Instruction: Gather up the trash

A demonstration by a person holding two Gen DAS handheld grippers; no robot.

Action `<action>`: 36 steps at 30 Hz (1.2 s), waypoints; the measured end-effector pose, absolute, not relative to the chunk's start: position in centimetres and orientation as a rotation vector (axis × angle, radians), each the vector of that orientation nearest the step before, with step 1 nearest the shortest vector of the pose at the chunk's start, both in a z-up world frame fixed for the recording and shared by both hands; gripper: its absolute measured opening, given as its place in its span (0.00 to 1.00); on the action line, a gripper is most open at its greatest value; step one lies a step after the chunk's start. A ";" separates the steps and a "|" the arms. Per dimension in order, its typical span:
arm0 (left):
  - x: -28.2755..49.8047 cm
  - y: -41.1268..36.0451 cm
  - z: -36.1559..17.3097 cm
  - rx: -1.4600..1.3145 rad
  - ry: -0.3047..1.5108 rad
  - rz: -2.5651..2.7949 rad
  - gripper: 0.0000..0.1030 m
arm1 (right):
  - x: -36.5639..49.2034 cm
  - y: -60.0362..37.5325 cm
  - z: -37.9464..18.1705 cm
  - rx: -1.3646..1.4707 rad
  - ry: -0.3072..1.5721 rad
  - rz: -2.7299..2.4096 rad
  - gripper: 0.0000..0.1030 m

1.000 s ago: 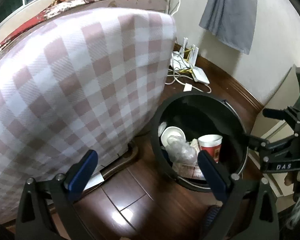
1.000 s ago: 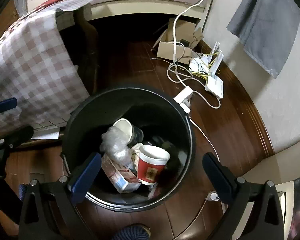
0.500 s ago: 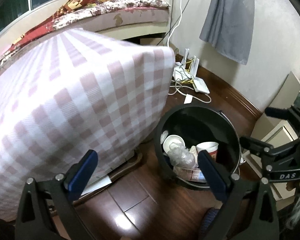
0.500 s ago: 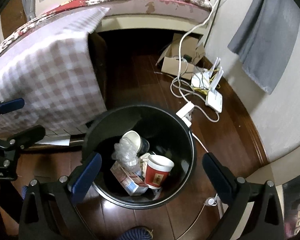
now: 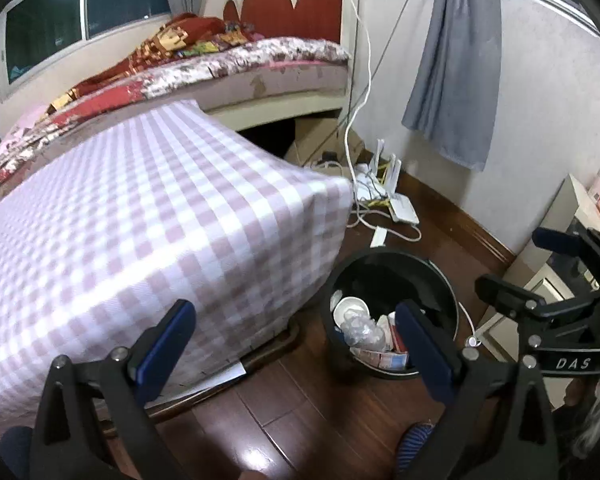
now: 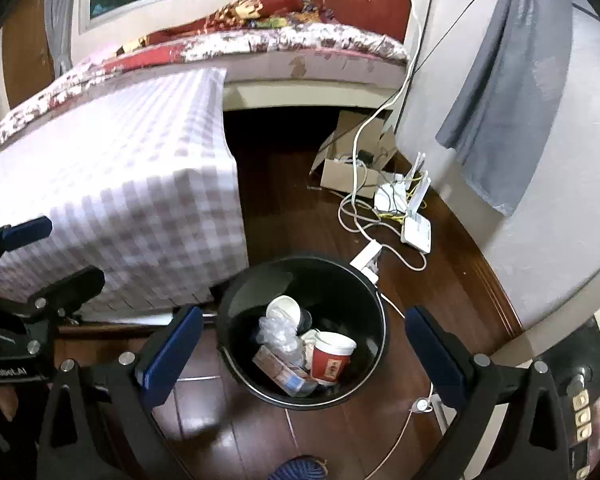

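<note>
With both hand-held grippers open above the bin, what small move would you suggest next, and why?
Probably swing the empty right hand-held gripper away from the black bin to look for more trash. The red paper cup and wrappers already lie inside, and the left hand-held gripper holds nothing either.

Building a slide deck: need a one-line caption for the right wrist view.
Open right gripper hovers above a black bin holding a red paper cup, a carton and crumpled plastic.

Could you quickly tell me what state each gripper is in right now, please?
Left gripper: open, fingers wide apart, holding nothing.
Right gripper: open, empty, above the black trash bin.
</note>
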State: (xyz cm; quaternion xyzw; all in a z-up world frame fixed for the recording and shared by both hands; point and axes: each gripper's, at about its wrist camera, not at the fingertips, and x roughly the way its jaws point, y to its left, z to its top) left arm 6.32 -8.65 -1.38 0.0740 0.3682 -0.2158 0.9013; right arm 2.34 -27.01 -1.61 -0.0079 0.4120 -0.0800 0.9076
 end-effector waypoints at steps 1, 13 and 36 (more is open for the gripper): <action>6.1 -8.5 -1.1 0.153 0.756 -0.445 0.97 | 2.1 -26.8 -1.2 -0.010 0.846 -0.169 0.99; 1.4 -5.5 4.5 0.120 0.668 -0.452 0.97 | -3.2 -23.5 5.9 0.010 0.743 -0.215 0.99; -1.9 -2.7 9.5 0.097 0.511 -0.441 0.99 | -7.9 -20.3 11.7 -0.050 0.618 -0.268 0.99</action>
